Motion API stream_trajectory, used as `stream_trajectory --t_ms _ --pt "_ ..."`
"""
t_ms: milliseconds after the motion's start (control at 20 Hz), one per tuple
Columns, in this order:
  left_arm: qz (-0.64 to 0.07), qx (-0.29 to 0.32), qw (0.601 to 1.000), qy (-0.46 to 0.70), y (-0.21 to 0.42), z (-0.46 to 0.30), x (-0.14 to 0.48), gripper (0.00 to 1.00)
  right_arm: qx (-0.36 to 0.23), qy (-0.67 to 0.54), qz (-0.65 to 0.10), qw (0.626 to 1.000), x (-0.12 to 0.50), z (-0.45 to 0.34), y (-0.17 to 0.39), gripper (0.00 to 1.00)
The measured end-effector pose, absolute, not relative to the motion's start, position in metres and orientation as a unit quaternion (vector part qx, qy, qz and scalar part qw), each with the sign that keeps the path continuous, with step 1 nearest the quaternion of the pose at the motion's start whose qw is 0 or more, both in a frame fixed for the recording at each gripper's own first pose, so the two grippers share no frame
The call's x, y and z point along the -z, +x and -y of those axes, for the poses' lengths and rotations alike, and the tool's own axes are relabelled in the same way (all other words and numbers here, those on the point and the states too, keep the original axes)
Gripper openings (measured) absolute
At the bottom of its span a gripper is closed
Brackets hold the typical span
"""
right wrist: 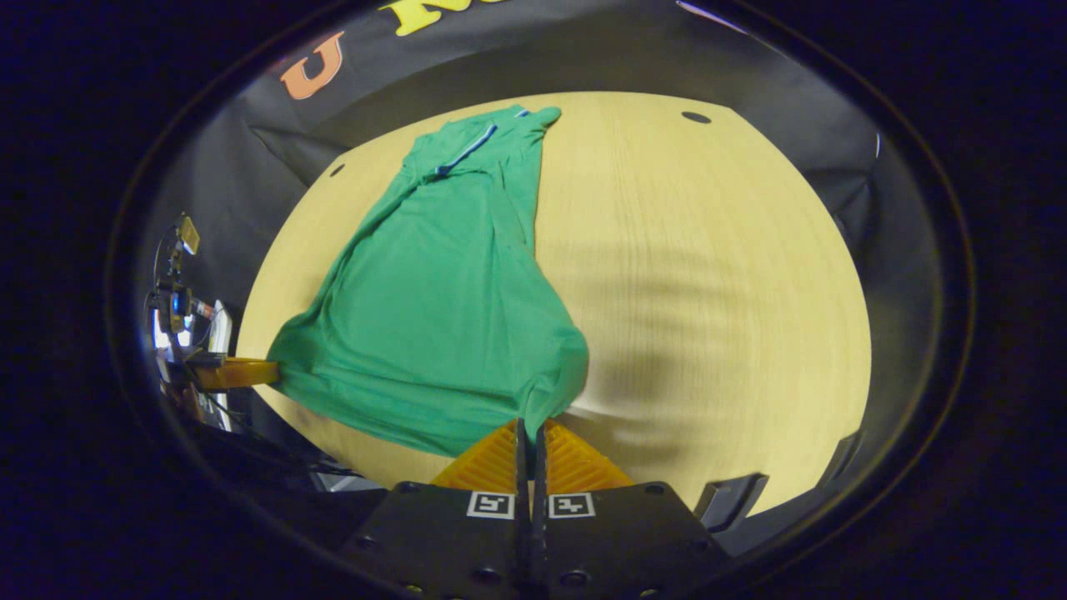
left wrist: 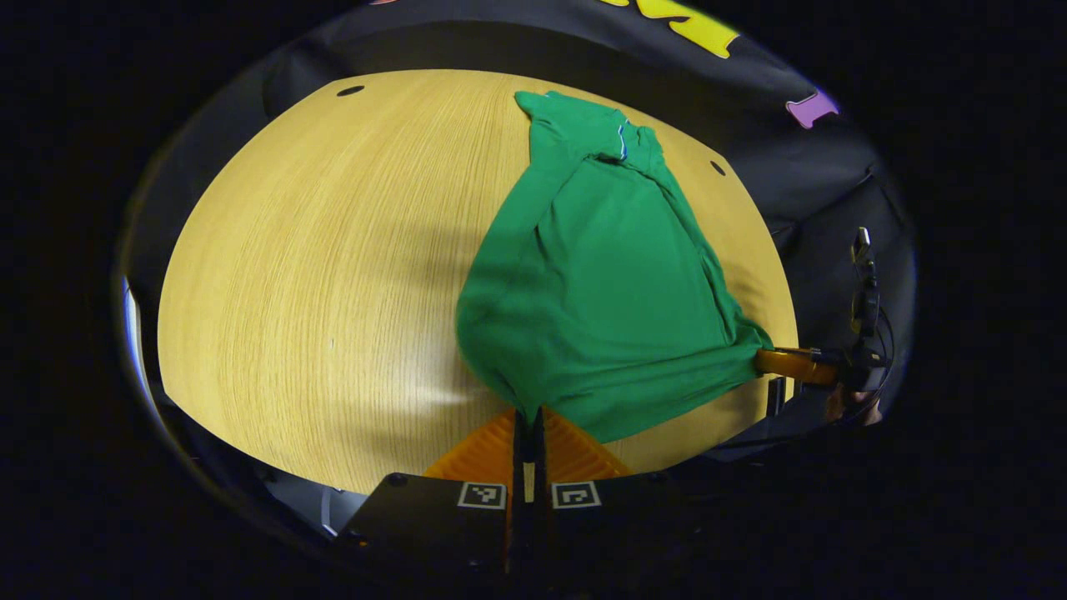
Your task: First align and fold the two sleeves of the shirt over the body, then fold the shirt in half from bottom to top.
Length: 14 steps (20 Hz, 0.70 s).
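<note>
A green shirt [left wrist: 600, 283] lies lengthwise on the wooden table [left wrist: 317, 275], collar end far away, sleeves folded in over the body. My left gripper [left wrist: 528, 414] is shut on the shirt's near left bottom corner, which is lifted off the table. In the right gripper view the same shirt [right wrist: 442, 308] stretches away from me, and my right gripper [right wrist: 528, 423] is shut on its near right bottom corner. The hem hangs stretched between the two grippers. The right gripper [left wrist: 792, 365] also appears at the far right of the left gripper view, and the left gripper [right wrist: 237, 372] at the left of the right gripper view.
The table [right wrist: 708, 292] has small dark holes [right wrist: 696, 117] near its far corners. Black cloth walls stand behind it. A hand [left wrist: 850, 404] and cables sit beyond the table's right edge in the left gripper view.
</note>
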<state>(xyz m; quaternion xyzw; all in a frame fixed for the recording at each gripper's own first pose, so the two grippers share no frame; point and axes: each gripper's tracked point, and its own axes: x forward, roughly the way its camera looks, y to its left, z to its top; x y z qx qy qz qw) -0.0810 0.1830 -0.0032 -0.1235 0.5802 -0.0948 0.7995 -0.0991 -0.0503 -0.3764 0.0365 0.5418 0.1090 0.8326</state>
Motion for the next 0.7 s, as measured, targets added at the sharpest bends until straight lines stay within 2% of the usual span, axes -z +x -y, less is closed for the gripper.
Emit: stream_trajectory --t_ms 600,700 --pt "-0.473 0.111 0.864 -0.135 -0.001 -0.188 -0.066 0.06 -0.117 0.043 -0.463 0.878 0.298 0.044 -0.033 0.02" --pt "-0.454 0.109 0.874 -0.134 0.016 -0.190 -0.076 0.06 -0.117 0.037 -0.450 0.885 0.284 0.042 -0.019 0.00"
